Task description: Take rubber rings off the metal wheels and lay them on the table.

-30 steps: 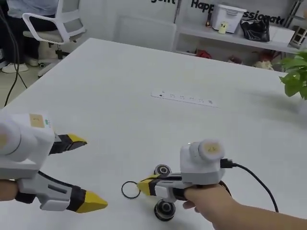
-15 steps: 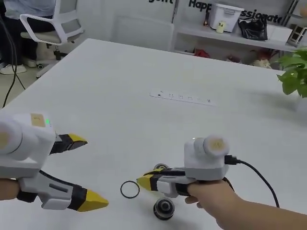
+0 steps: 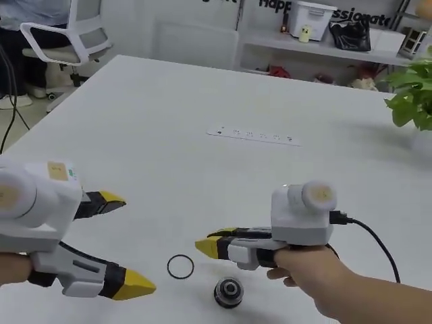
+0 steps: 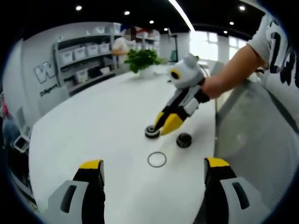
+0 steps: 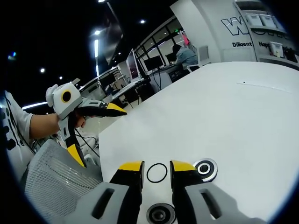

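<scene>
Ring (image 3: 181, 266) on the table (image 3: 202, 101) between left tongs (image 3: 129, 243) and right tongs (image 3: 206, 246), wheel (image 3: 229, 292) just beside it.

Head view looks forward and down from the near edge of the white table (image 3: 202, 101). The two gripper views ride low over it at close range, angled toward each other. All three share the loose rubber ring (image 3: 180, 266) lying between them.

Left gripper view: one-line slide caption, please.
Open left gripper faces a loose rubber ring on the table; the right gripper hovers by two metal wheels.
</scene>
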The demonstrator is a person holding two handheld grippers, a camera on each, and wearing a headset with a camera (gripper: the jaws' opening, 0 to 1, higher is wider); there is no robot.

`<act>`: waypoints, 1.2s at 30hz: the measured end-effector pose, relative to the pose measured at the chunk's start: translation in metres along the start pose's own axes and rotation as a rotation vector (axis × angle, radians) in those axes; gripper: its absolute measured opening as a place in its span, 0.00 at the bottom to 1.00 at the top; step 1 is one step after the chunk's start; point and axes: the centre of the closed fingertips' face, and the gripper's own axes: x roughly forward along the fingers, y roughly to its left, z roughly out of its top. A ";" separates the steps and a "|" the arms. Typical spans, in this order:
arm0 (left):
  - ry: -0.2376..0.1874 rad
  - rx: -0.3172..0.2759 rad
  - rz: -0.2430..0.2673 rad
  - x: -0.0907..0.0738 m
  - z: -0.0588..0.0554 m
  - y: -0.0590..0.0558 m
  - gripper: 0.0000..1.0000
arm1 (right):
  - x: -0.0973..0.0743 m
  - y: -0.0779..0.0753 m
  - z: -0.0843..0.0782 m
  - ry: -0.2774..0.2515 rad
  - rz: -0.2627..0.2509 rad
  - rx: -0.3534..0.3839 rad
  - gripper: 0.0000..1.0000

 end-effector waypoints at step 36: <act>0.001 0.038 -0.077 0.032 0.018 -0.013 0.85 | -0.043 -0.005 -0.007 0.024 0.000 -0.111 0.25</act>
